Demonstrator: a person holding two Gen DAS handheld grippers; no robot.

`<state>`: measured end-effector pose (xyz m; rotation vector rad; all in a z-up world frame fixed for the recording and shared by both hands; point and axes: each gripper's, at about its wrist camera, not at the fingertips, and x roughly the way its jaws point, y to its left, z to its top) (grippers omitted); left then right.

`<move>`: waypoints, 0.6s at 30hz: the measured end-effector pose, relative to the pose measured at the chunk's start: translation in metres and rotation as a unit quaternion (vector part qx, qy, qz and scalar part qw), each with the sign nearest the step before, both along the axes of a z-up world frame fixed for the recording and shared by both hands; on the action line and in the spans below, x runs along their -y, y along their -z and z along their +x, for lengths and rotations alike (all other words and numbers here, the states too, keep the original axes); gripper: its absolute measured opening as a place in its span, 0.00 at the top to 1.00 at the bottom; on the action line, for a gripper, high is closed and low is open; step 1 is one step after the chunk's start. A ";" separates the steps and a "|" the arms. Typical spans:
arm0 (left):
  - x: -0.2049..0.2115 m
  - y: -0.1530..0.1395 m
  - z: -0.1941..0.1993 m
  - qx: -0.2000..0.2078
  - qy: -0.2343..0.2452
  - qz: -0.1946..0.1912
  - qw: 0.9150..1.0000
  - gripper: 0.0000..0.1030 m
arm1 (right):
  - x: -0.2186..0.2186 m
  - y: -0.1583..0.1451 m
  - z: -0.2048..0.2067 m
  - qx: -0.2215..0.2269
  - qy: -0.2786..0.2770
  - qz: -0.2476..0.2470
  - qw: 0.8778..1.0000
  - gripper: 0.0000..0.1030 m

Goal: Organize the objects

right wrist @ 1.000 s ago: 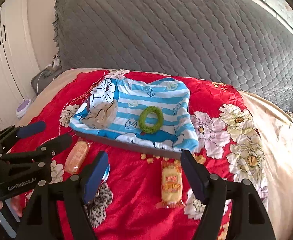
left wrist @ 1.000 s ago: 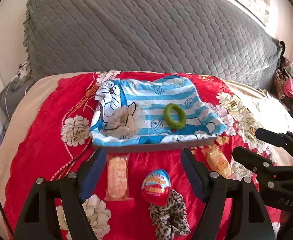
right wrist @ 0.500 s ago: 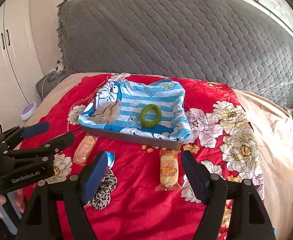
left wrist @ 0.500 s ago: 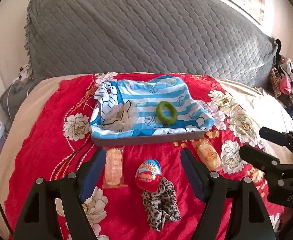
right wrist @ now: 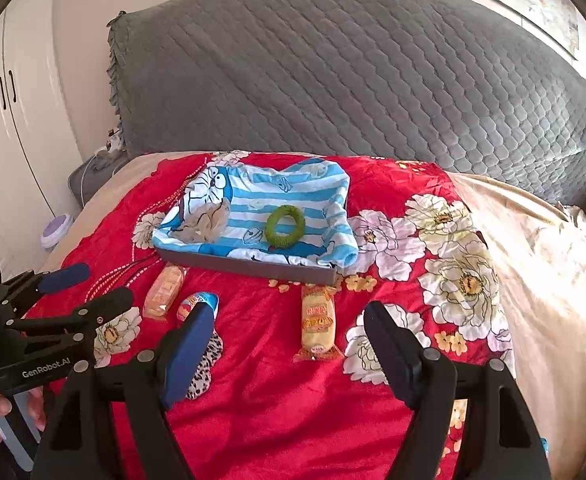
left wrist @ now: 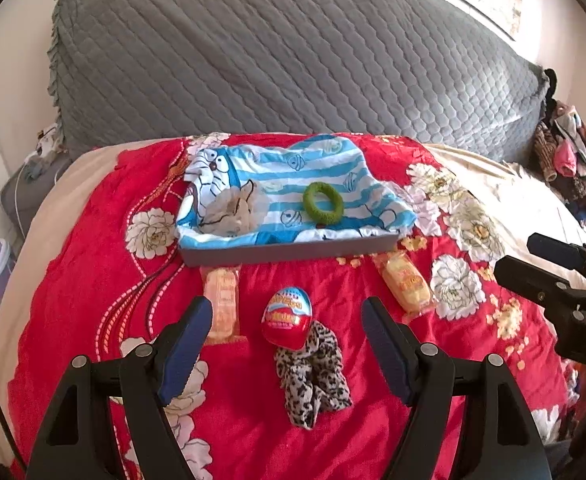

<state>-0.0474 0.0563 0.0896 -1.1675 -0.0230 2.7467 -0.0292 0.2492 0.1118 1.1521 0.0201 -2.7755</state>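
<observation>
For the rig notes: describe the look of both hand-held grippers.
Left hand-held gripper: black angular plastic frame, silver screws, dark blue rubber pads, white "GenRobot.AI" lettering on its side. Right hand-held gripper: same black frame, blue pads. No sleeves visible.

Seen from the left wrist, bare red bedspread [left wrist: 77, 280] lies open at 9 o'clock of the tray [left wrist: 289, 250]. Straight ahead the egg [left wrist: 287, 316], leopard scrunchie [left wrist: 313, 376] and two snack packets [left wrist: 223, 304] crowd the approach. The grey headboard [left wrist: 293, 60] closes off 12 o'clock.
</observation>
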 end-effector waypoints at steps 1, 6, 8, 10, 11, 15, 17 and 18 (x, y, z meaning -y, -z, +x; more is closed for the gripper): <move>-0.001 0.001 0.002 0.001 0.001 -0.002 1.000 0.24 | -0.001 0.001 0.001 0.001 0.002 0.001 1.000 0.25; -0.001 0.008 0.009 0.009 0.000 -0.002 1.000 0.24 | -0.005 0.007 0.009 0.008 0.006 0.008 1.000 0.25; -0.001 0.010 0.012 0.010 0.001 0.000 1.000 0.24 | -0.008 0.009 0.012 0.006 0.009 0.007 1.000 0.25; -0.001 0.012 0.015 0.013 0.004 -0.002 1.000 0.24 | -0.010 0.011 0.014 0.008 0.011 0.009 1.000 0.25; -0.002 0.012 0.017 0.013 0.005 -0.003 1.000 0.24 | -0.010 0.012 0.016 0.008 0.011 0.010 1.000 0.25; -0.004 0.015 0.025 0.014 0.011 -0.009 1.000 0.24 | -0.009 0.014 0.019 0.010 0.008 0.014 1.000 0.25; -0.007 0.018 0.027 0.018 0.016 -0.014 1.000 0.24 | -0.009 0.014 0.022 0.008 0.006 0.016 1.000 0.25; -0.008 0.018 0.029 0.019 0.017 -0.015 1.000 0.24 | -0.009 0.014 0.023 0.009 0.005 0.017 1.000 0.25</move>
